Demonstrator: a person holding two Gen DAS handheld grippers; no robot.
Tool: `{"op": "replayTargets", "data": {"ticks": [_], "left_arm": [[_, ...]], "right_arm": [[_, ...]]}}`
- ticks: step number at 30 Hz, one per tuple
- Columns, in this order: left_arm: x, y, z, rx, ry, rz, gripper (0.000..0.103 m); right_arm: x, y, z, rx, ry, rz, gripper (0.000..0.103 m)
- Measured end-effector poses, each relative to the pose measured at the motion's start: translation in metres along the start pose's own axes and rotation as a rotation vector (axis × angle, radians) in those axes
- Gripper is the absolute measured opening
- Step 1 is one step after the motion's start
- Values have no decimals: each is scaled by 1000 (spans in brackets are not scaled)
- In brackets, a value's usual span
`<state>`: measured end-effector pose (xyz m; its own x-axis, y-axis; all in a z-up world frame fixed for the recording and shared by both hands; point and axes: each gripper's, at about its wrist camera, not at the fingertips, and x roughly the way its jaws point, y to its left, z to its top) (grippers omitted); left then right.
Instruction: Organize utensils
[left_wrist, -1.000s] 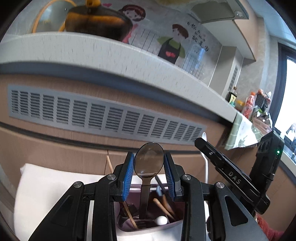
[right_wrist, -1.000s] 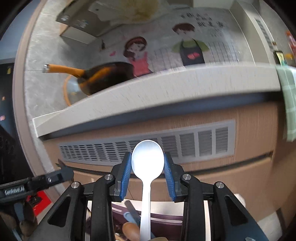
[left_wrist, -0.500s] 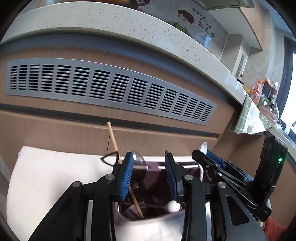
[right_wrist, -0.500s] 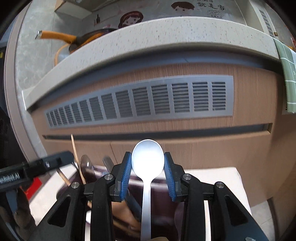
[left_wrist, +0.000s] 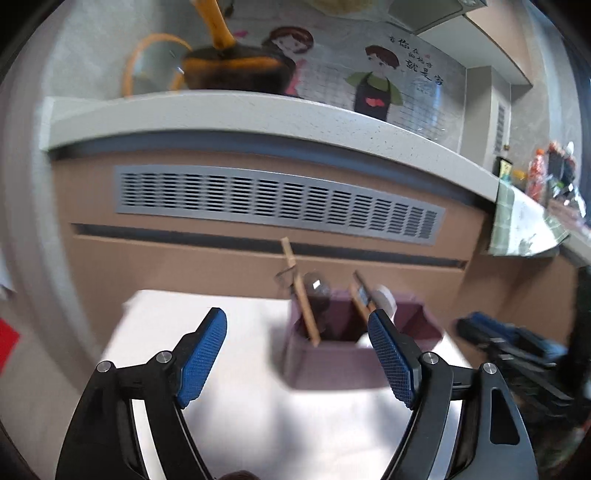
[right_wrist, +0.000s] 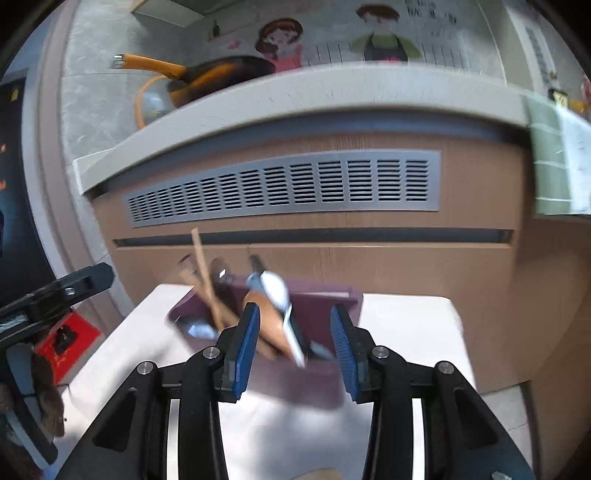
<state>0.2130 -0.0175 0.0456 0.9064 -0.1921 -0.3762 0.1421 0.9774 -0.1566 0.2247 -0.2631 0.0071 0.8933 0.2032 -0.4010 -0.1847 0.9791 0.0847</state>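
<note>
Both claws (left_wrist: 297, 354) (right_wrist: 294, 341) opening, spoons dropped into holder (left_wrist: 325, 363).

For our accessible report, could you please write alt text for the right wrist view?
A white spoon leans in a purple utensil holder on a white table, beyond the opening, empty right gripper.

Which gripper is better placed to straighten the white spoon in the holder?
Right gripper: the white spoon lies just beyond its opening, empty jaws. The left gripper faces the holder off-centre.

pale countertop (left_wrist: 258, 110), grey vent (left_wrist: 277, 203), wood cabinet (left_wrist: 184, 266)
</note>
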Motion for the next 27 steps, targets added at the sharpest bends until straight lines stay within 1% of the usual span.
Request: {"op": "replayTargets", "data": {"ticks": [3, 4, 5, 6, 8, 9, 11, 13, 15, 18, 21, 27], "left_arm": [[-33, -8, -31, 51, -9, 63, 79], [-41, -9, -40, 52, -4, 76, 79], [-51, -10, -51, 43, 0, 76, 79], [-60, -10, -60, 29, 3, 71, 79], [-72, -11, -74, 16, 10, 71, 79], [-79, -13, -83, 17, 14, 83, 79], [-87, -16, -94, 18, 20, 115, 79], [-91, -20, -104, 29, 31, 118, 79], [-92, -21, -110, 39, 52, 109, 79], [-93, -24, -113, 56, 56, 122, 79], [-91, -26, -115, 64, 65, 119, 79], [-86, -25, -113, 57, 82, 118, 79]], "right_arm": [[-44, 9, -22, -3, -18, 5, 39], [-59, 13, -33, -2, -22, 6, 40], [-65, 19, -36, -5, -22, 0, 41], [-78, 25, -49, -12, -15, -16, 41], [-93, 33, -65, -23, -2, -33, 41], [-99, 37, -72, -18, 1, -44, 41], [-108, 42, -85, 15, -2, -58, 41], [-111, 41, -95, 56, 9, -60, 41], [-111, 42, -102, 55, 23, -64, 41], [-111, 42, -108, 18, 27, -116, 41], [-112, 38, -108, 22, 24, -123, 41], [-113, 44, -111, -22, 16, -142, 41]]}}
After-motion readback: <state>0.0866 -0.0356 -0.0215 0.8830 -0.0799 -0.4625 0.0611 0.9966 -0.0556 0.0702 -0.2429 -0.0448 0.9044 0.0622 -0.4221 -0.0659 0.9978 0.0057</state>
